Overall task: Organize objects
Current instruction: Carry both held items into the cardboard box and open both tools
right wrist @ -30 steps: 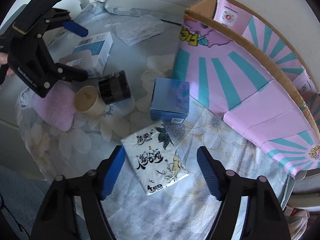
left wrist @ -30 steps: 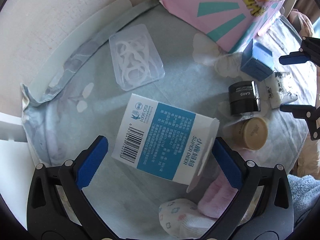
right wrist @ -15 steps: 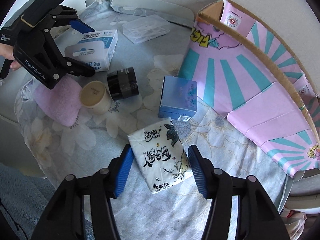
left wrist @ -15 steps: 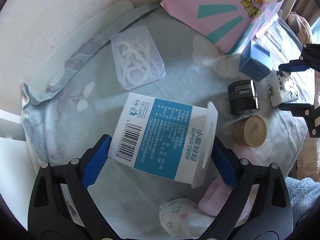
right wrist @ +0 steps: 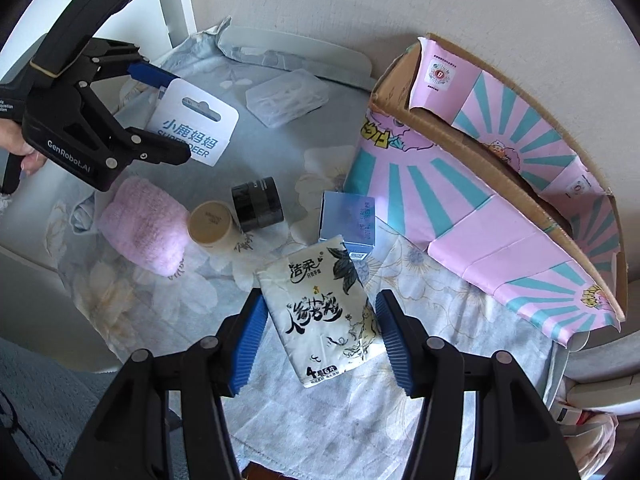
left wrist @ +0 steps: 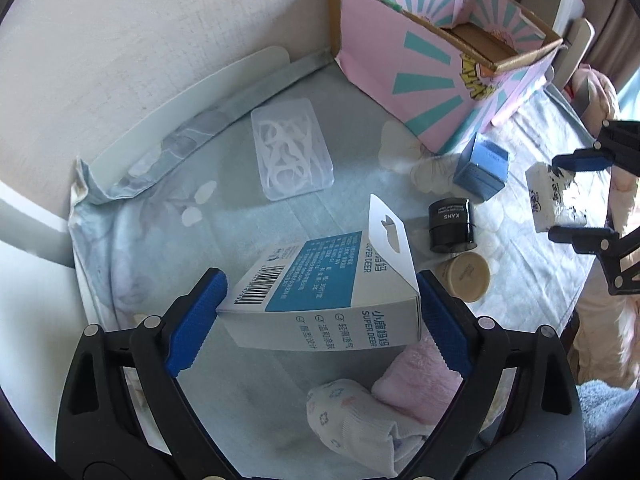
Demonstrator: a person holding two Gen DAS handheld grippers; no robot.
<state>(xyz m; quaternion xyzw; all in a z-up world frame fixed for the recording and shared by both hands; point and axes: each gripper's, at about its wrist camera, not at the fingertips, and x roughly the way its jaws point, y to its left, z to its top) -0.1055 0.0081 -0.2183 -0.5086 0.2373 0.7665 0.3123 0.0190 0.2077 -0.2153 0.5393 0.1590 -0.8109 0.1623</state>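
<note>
Left wrist view: left gripper (left wrist: 318, 322) has closed onto the white-and-blue carton (left wrist: 320, 304) and tipped it up off the cloth, short of the pink box (left wrist: 432, 80). Right gripper (right wrist: 320, 340) now pinches the tissue pack (right wrist: 324, 316). Both look ready for boxing. Only the right wrist view shows the carton's front hang-tab.

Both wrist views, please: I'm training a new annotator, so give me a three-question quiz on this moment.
1. True or false: the left tongs grip the white-and-blue box.
2. What do the right tongs hold? A) black jar B) tissue pack C) pink towel
3. Fill in: the clear plastic case lies on the ____.

Key: 1 true. 2 B, the tissue pack. 3 floral cloth.
</note>
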